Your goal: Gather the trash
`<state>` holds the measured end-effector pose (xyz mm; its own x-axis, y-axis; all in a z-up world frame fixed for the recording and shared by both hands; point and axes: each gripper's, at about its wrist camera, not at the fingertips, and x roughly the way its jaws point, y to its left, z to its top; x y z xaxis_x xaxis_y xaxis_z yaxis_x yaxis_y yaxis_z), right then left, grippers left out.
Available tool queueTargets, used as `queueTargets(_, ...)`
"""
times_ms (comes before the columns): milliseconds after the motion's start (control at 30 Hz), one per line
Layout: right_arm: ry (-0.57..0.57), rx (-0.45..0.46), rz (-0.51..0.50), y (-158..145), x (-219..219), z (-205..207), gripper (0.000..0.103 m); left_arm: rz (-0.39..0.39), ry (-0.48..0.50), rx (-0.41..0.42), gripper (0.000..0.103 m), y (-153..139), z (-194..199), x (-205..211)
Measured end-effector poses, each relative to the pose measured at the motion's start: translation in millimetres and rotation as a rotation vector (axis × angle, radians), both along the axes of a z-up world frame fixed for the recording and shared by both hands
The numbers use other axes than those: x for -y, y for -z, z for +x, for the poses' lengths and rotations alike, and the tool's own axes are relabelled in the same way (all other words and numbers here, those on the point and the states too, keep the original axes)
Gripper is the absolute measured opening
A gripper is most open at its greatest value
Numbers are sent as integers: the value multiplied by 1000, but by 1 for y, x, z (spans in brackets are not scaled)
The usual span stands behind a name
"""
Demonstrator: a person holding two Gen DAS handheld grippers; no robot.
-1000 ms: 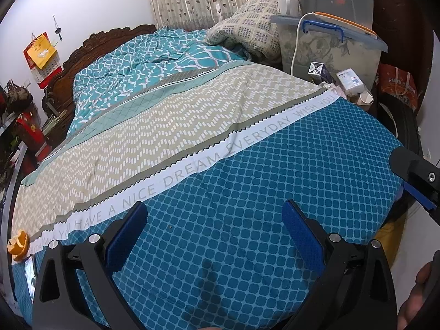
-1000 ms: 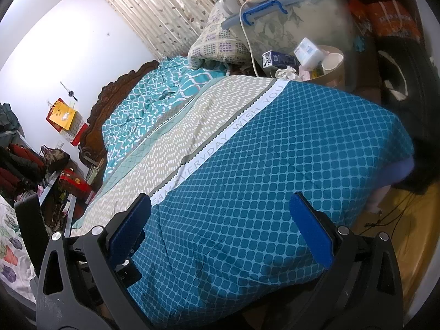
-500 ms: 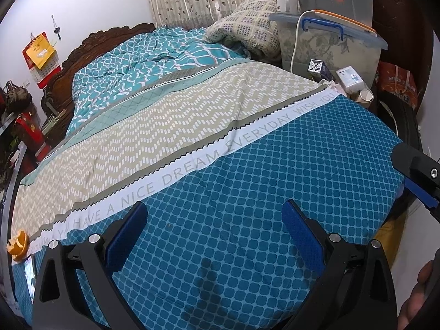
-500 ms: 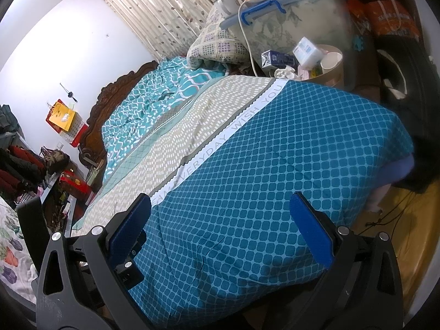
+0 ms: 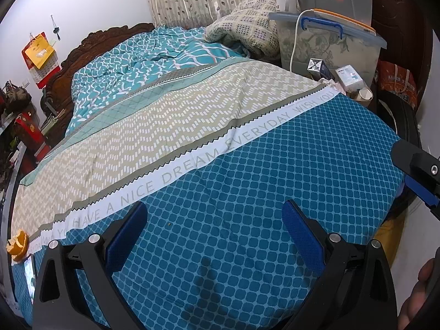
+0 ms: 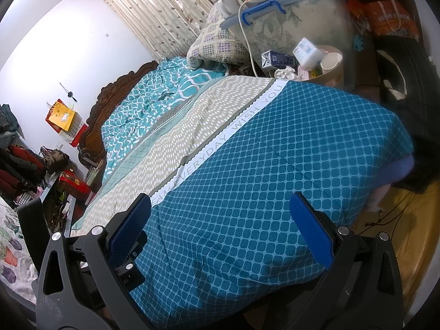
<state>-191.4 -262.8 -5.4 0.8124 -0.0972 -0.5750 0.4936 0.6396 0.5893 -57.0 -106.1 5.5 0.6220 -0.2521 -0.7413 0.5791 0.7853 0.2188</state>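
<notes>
A piece of orange peel (image 5: 18, 244) lies at the bed's near left edge in the left wrist view, beside a phone (image 5: 29, 275). A crumpled white tissue (image 6: 284, 73) lies at the far right edge of the bed, by a blue carton (image 6: 277, 59) and a paper cup (image 6: 331, 62). My left gripper (image 5: 214, 233) is open and empty over the blue checked bedspread (image 5: 275, 170). My right gripper (image 6: 220, 225) is open and empty over the same bedspread (image 6: 275, 165); part of it shows in the left wrist view (image 5: 418, 173).
A clear storage box (image 5: 330, 41) with a white cable stands at the bed's far right, a rolled quilt (image 5: 247, 27) behind it. A carved headboard (image 5: 90, 46) is at the far left. Bags and clothes crowd the left side (image 6: 24, 165). Wooden floor with cables (image 6: 390, 220) lies right of the bed.
Both views have shifted only slightly; the left gripper has tilted a little, so the bed sits marginally lower in its view. Both grippers stay open.
</notes>
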Motion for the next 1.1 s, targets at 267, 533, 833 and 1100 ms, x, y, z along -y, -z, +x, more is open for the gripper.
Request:
queueTargets(267,0,0,0,0,0,0,100,3,0,-6,94,3,0,-1)
queueTargets(533,1,1,-2,0,0,0,100,3,-2,-5,94,3,1,-2)
queueTargets(833,-1,-4,-2,0,-1,1,100,5,-1,-4,94,4,1,-5)
queueTargets(1100,-1,-4,-2,0,-1,1,100,6,-7,-7,94,4,4,-7)
